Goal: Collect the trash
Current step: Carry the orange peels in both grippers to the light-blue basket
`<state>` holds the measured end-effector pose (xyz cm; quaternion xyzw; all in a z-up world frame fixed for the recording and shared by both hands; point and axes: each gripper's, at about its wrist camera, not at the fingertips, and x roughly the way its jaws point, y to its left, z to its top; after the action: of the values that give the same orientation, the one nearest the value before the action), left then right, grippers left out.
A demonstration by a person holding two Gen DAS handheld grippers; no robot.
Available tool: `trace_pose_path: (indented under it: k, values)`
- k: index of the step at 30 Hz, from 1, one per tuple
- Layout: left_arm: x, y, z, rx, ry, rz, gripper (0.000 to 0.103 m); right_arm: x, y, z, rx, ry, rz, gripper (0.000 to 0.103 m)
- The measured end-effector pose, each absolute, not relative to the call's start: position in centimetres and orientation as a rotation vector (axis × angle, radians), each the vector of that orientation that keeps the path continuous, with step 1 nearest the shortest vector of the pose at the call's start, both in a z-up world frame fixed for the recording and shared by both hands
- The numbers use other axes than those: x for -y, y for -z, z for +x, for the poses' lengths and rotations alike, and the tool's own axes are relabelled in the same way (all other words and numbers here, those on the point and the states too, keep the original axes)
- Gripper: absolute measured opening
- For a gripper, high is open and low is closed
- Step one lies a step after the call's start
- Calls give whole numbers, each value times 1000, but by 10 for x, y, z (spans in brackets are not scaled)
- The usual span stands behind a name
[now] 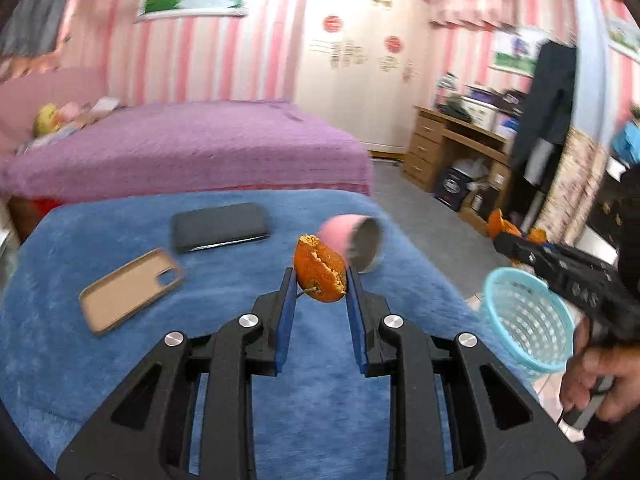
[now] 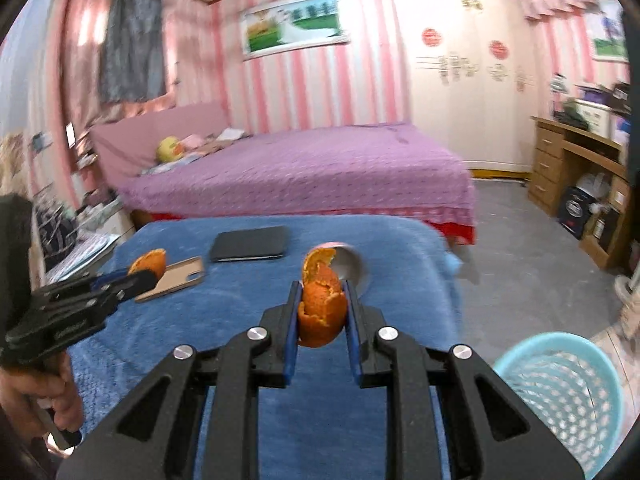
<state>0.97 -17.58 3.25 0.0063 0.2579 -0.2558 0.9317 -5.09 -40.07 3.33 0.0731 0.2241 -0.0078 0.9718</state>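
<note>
My left gripper (image 1: 320, 280) is shut on a piece of orange peel (image 1: 319, 272) and holds it above the blue-covered table (image 1: 120, 360). My right gripper (image 2: 322, 300) is shut on a second, larger orange peel (image 2: 320, 304), also lifted above the table. A light blue mesh trash basket (image 2: 560, 396) stands on the floor past the table's right edge; it also shows in the left wrist view (image 1: 528, 320). In the left wrist view the right gripper (image 1: 504, 240) with its peel (image 1: 498, 222) hovers above and beyond the basket.
On the table lie a black phone (image 1: 220, 226), a tan phone case (image 1: 130, 290) and a tipped pink cup (image 1: 356, 240). A purple bed (image 2: 300, 168) stands behind the table. A wooden desk (image 2: 580, 168) is at the right wall.
</note>
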Motion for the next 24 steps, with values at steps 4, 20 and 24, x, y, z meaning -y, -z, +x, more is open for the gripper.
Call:
trace_pose_path:
  k: [4,20,24]
  values:
    - [207,-39,1,-513,574,16,24,447,-36,-72,-429,127,226,21]
    - [363,-39,-55,-527,791,93,24,543,-40,-129,-350,262,348,21]
    - [375,-38,-59,-526,803,104,24,551,-41,-136,-343,275,358,21]
